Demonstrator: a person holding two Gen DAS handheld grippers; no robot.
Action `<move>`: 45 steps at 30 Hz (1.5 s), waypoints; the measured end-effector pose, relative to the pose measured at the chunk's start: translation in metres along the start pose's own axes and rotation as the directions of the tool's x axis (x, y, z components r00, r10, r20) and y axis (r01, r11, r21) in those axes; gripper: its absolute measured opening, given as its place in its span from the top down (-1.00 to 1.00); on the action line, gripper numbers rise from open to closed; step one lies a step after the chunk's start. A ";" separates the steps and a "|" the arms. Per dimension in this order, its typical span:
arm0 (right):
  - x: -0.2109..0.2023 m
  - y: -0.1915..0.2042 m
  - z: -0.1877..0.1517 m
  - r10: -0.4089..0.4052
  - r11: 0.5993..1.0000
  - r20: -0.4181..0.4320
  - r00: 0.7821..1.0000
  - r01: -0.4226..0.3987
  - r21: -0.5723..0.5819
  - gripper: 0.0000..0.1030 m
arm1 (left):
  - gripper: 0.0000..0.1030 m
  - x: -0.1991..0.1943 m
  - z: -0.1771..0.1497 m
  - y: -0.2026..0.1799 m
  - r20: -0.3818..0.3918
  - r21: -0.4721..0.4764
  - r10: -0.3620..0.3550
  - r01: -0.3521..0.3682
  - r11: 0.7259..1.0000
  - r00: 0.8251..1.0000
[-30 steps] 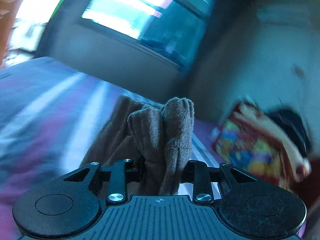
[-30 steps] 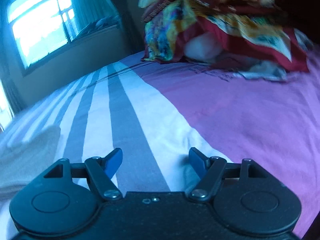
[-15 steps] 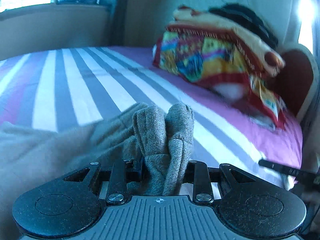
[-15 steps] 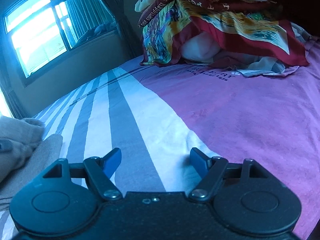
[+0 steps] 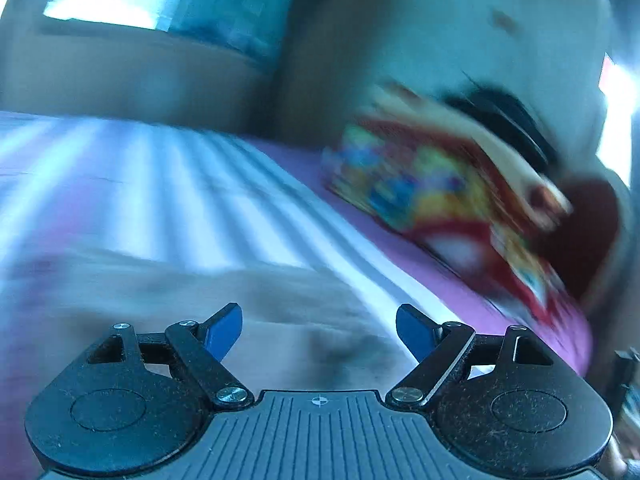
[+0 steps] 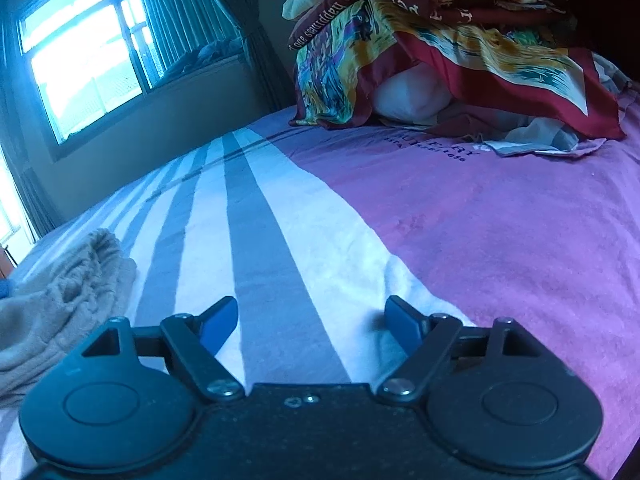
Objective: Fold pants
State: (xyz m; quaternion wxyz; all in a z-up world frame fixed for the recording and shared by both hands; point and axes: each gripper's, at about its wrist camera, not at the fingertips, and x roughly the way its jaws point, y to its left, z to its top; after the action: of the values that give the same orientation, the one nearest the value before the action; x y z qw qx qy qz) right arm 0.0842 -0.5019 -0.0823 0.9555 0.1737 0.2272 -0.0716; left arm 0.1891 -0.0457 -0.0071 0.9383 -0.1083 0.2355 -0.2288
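The grey-beige pants (image 5: 188,296) lie blurred on the bed just below and ahead of my left gripper (image 5: 318,314). Its jaws are opening, the blue pads (image 5: 224,330) stand wide apart and no cloth is between them. In the right wrist view the same pants (image 6: 60,300) lie in a soft folded heap at the left edge. My right gripper (image 6: 310,308) hovers low over the striped sheet, open and still widening a little, with only bare sheet between its fingers.
The bed sheet (image 6: 480,240) is purple on the right, with white and grey stripes on the left. A pile of colourful blankets (image 6: 440,40) over a white pillow sits at the head end. A window (image 6: 80,60) and a curtain are on the far wall.
The left gripper let go of the bunched pants fold it was holding and its jaws swung wide. It dropped lower and moved fast. The pants now lie heaped at the right view's left.
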 end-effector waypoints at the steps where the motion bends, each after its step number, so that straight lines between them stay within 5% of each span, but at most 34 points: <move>1: -0.004 0.000 0.000 0.009 1.000 0.002 1.000 -0.009 0.008 -0.51 | -0.63 -0.024 -0.005 0.023 0.023 -0.024 0.074 -0.074 0.997 0.997; 4: -0.013 0.004 -0.002 0.024 1.000 0.006 1.000 -0.024 0.015 -0.51 | -0.62 -0.093 -0.033 0.089 0.033 -0.124 0.289 -0.283 0.951 0.957; 6: -0.018 0.011 -0.005 0.032 0.999 0.003 0.999 -0.032 0.000 -0.50 | -0.62 -0.131 -0.059 0.124 -0.007 -0.186 0.368 -0.363 0.913 0.930; 8: -0.022 0.021 -0.009 0.048 0.999 -0.007 0.999 -0.048 -0.022 -0.48 | -0.62 -0.151 -0.080 0.136 -0.039 -0.191 0.388 -0.388 0.902 0.921; 11: -0.026 0.036 -0.013 0.068 0.997 -0.027 0.997 -0.069 -0.030 -0.35 | -0.62 -0.147 -0.101 0.125 -0.076 -0.123 0.341 -0.349 0.929 0.937; 13: -0.027 0.046 -0.013 0.111 0.994 -0.048 0.993 -0.111 -0.002 -0.03 | -0.62 -0.130 -0.105 0.110 -0.104 -0.038 0.308 -0.313 0.949 0.946; 16: -0.027 0.071 -0.010 0.169 0.986 -0.067 0.983 -0.168 0.014 0.00 | -0.62 -0.096 -0.097 0.094 -0.115 0.072 0.306 -0.299 0.951 0.945; 22: -0.014 0.140 0.002 0.295 0.953 -0.095 0.951 -0.301 -0.046 -0.04 | -0.63 -0.087 -0.097 0.119 -0.096 -0.059 0.320 -0.326 0.943 0.943; 29: 0.037 0.189 0.000 0.277 0.952 -0.202 0.939 -0.297 -0.075 -0.02 | -0.63 -0.081 -0.105 0.126 -0.084 -0.104 0.294 -0.302 0.948 0.952; 30: 0.043 0.190 0.001 0.274 0.953 -0.208 0.939 -0.294 -0.073 0.13 | -0.63 -0.080 -0.106 0.128 -0.080 -0.111 0.290 -0.298 0.948 0.954; 31: 0.048 0.192 0.002 0.267 0.955 -0.214 0.940 -0.287 -0.069 0.48 | -0.63 -0.080 -0.106 0.128 -0.077 -0.115 0.288 -0.296 0.948 0.954; 33: 0.042 0.194 0.007 0.314 0.944 -0.187 0.931 -0.328 -0.044 0.74 | -0.63 -0.079 -0.107 0.130 -0.071 -0.122 0.287 -0.294 0.948 0.955; 36: 0.012 0.184 0.015 0.374 0.927 -0.049 0.926 -0.374 0.003 0.75 | -0.63 -0.078 -0.108 0.130 -0.064 -0.116 0.289 -0.294 0.949 0.955; 37: 0.014 0.179 0.012 0.358 0.934 -0.054 0.932 -0.358 0.008 0.72 | -0.63 -0.077 -0.109 0.130 -0.063 -0.111 0.292 -0.297 0.948 0.954; 39: 0.040 0.171 0.004 0.287 0.958 -0.193 0.938 -0.284 0.046 0.64 | -0.63 -0.077 -0.108 0.130 -0.066 -0.115 0.289 -0.295 0.948 0.955; 41: 0.043 0.157 0.002 0.328 0.943 -0.200 0.923 -0.307 0.129 0.48 | -0.63 -0.077 -0.108 0.130 -0.065 -0.114 0.292 -0.298 0.948 0.954; 45: 0.016 0.151 0.005 0.336 0.941 -0.158 0.928 -0.324 0.101 -0.10 | -0.63 -0.077 -0.108 0.130 -0.063 -0.112 0.293 -0.298 0.948 0.954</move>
State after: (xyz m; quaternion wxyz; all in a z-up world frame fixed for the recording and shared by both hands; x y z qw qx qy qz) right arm 0.1328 -0.3647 -0.0402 0.9236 0.2498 0.2741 0.0972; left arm 0.1254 0.0945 -0.1110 0.9481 -0.1230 0.2838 -0.0734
